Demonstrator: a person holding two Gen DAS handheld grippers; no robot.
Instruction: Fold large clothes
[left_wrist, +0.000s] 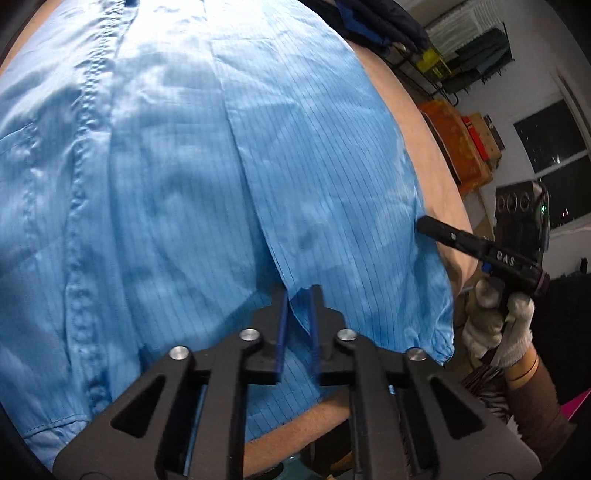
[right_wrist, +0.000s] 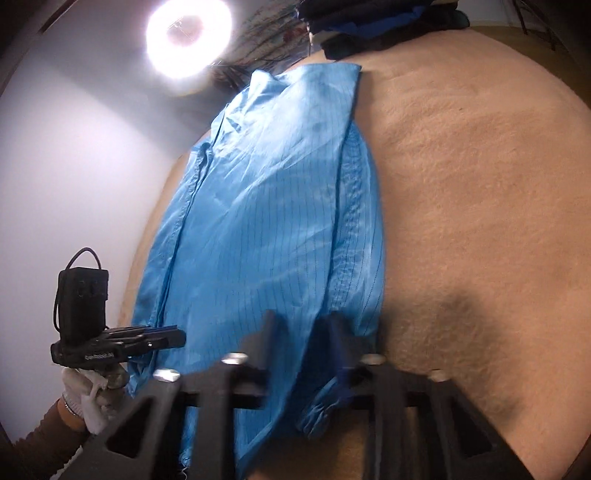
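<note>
Across the tan fuzzy table (right_wrist: 480, 184) lies the big blue garment (left_wrist: 229, 177), spread flat with one side folded in. Left hand-held gripper (left_wrist: 298, 306) is pinched onto a fold at the near hem. Right hand-held gripper (right_wrist: 303, 332) sits at the near corner with blue cloth between its nearly closed fingers, too blurry to say it's gripping. White-gloved hand (left_wrist: 498, 325) holds it.

A light-blue pinstriped garment (left_wrist: 207, 192) lies lengthwise on the tan fleece surface (right_wrist: 480, 192), its right side folded inward, a gathered cuff (right_wrist: 317, 410) at its near right corner.
</note>
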